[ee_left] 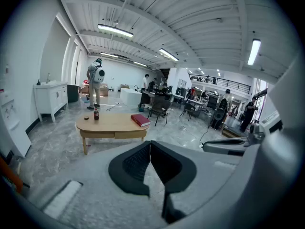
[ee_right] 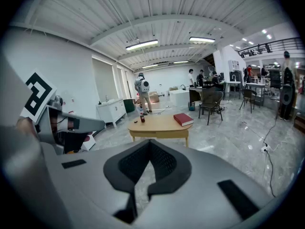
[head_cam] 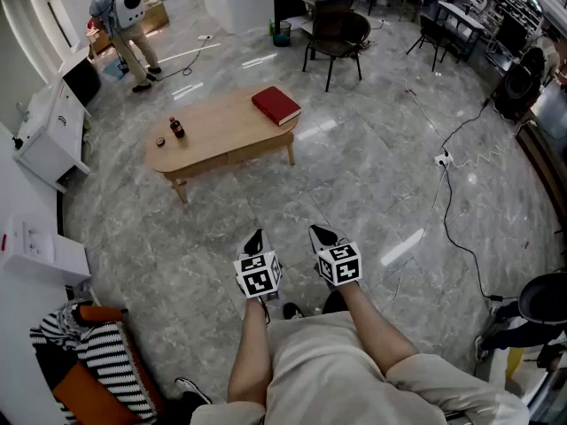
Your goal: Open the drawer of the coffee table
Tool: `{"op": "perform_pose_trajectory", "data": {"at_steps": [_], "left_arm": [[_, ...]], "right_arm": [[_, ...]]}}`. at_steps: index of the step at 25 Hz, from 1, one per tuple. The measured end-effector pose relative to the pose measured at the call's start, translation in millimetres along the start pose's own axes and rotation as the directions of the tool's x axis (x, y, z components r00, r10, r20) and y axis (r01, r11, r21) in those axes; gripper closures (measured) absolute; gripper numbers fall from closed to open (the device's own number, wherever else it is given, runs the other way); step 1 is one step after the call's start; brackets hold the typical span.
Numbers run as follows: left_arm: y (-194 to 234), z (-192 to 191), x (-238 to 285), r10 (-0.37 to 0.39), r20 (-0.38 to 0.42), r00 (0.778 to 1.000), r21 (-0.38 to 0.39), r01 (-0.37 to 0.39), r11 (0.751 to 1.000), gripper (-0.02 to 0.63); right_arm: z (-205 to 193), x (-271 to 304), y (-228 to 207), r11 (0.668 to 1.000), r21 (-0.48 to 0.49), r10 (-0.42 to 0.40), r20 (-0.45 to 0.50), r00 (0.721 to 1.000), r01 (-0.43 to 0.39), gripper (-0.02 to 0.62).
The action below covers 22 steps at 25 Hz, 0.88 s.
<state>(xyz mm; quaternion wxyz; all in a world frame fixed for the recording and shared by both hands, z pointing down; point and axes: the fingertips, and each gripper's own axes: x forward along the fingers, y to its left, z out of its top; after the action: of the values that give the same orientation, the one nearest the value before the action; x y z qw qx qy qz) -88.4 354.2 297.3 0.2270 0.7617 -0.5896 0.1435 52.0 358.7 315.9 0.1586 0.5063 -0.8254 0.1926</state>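
A light wooden coffee table (head_cam: 213, 135) stands on the marble floor, a few steps ahead of me. Its drawer front (head_cam: 241, 152) sits flush in the near apron, also seen as the drawer (ee_left: 129, 134) and the drawer (ee_right: 164, 134). On top lie a red book (head_cam: 276, 105), a small dark bottle (head_cam: 176, 128) and a little round cap (head_cam: 160, 142). My left gripper (head_cam: 255, 236) and right gripper (head_cam: 320, 233) hover side by side well short of the table, both shut with nothing between the jaws.
A dark chair (head_cam: 337, 35) stands behind the table, a white box (head_cam: 237, 1) further back. A person (head_cam: 124, 25) stands far left near a white cabinet (head_cam: 53, 127). A cable and power strip (head_cam: 443, 159) lie on the floor at right. Striped fabric (head_cam: 89, 352) sits by my left leg.
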Motion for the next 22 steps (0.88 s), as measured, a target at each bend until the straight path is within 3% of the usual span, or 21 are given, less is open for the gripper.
{"op": "perform_pose_trajectory", "data": {"at_steps": [12,22], "left_arm": [[10.1,-5.6,2.3,-0.016,-0.013,1.000,-0.046,0.015,0.999,0.595],[18.3,0.2,29.4,0.021,-0.020,1.000,-0.058,-0.022,0.998,0.595]], "right_arm": [[5.6,6.4,13.6,0.999,-0.046,0.018,-0.012,1.000,-0.018,0.580],[6.3,33.8,-12.9,0.998,0.044,0.042,0.007,0.999,-0.042,0.580]]}}
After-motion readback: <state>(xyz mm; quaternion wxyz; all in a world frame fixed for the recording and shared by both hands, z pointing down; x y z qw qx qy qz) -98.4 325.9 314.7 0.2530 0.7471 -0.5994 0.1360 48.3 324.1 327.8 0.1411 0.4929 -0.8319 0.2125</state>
